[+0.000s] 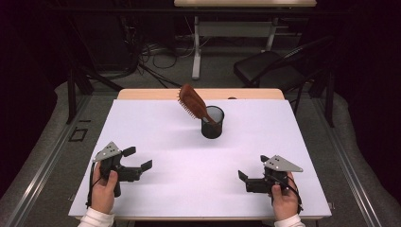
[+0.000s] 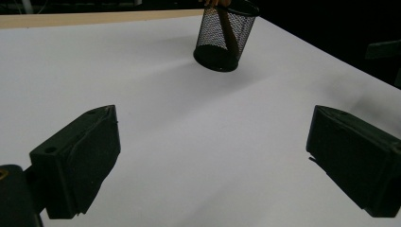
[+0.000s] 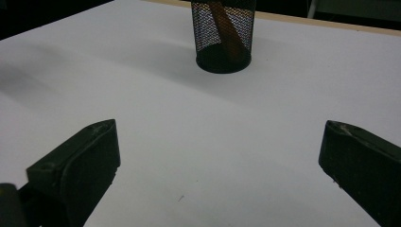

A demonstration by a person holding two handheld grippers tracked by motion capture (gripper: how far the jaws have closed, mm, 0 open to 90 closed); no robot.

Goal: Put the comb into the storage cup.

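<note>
1. Toward the far middle of the white table (image 1: pixel 156 142), we see a black mesh cup (image 1: pixel 212 122) standing upright on its base, with bare surface all around it.
2. We note a brown hairbrush (image 1: pixel 192 103) standing in the cup, handle down. Its bristled head leans out over the rim toward the far left, bristles facing left and down.
3. In the left gripper view, we see the mesh cup (image 2: pixel 225 34) ahead and the brush handle (image 2: pixel 228 29) slanting behind the mesh.
4. In the right gripper view, we see the same cup (image 3: pixel 223 37) straight ahead with the handle (image 3: pixel 228 29) crossing inside it.
5. At the near left, we find the left gripper (image 1: pixel 140 159) held in the person's left hand (image 1: pixel 104 188), resting low over the table. Its jaws are spread wide and hold nothing.
6. At the near right, we find the right gripper (image 1: pixel 253 170) held in the right hand (image 1: pixel 284 200). Its jaws are likewise spread apart and hold nothing.
7. Both grippers sit well apart from the cup.
8. Beyond the table, we see a dark chair (image 1: pixel 274 66) on the floor.
</note>
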